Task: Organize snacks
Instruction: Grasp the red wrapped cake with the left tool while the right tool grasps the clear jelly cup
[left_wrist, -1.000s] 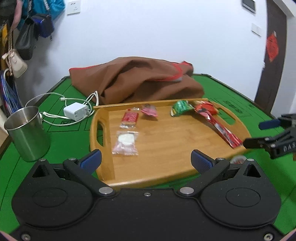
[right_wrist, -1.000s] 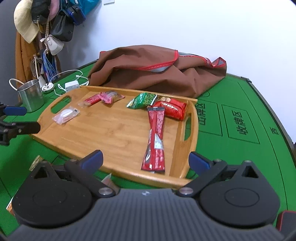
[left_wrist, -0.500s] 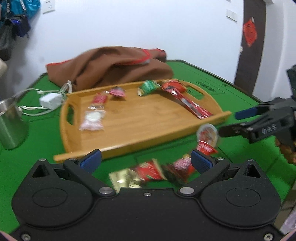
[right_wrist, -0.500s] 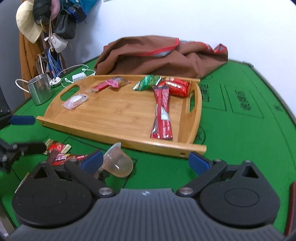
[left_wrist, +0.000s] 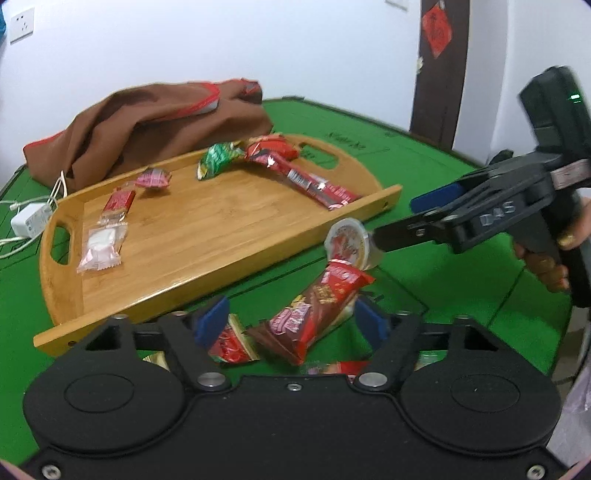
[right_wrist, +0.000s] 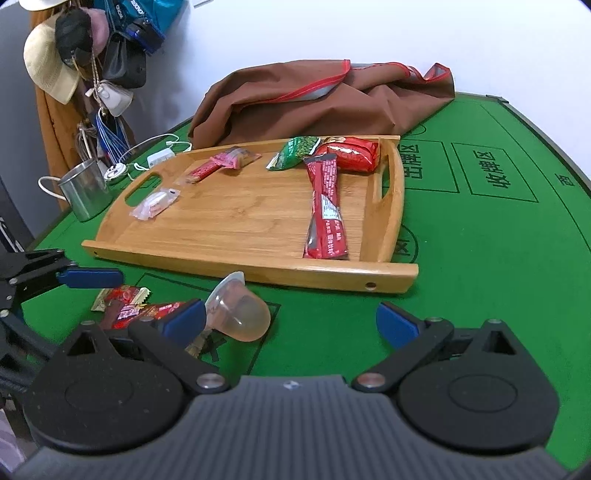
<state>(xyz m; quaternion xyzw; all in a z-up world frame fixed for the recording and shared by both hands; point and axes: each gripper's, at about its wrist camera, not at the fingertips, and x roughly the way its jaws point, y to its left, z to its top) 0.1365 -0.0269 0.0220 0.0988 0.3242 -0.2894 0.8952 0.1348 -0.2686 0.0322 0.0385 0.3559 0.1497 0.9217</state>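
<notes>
Green felt table (right_wrist: 480, 258), both tools spread: left tool (left_wrist: 291, 321) around chocolate wrapper (left_wrist: 317, 306), right tool (right_wrist: 291, 317) beside jelly cup (right_wrist: 240, 314).

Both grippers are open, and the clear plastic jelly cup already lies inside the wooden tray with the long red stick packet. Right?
Not quite. The clear plastic jelly cup lies on the green table, outside the wooden tray, as the right wrist view shows. The long red stick packet is in the tray, and both grippers are open.

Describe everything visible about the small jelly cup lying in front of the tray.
The jelly cup is a small clear plastic cup with pale filling and a red printed foil lid. It lies tipped on its side on the green table, just off the wooden tray front edge, beside a red-brown snack packet. The right gripper is open around it.
</notes>
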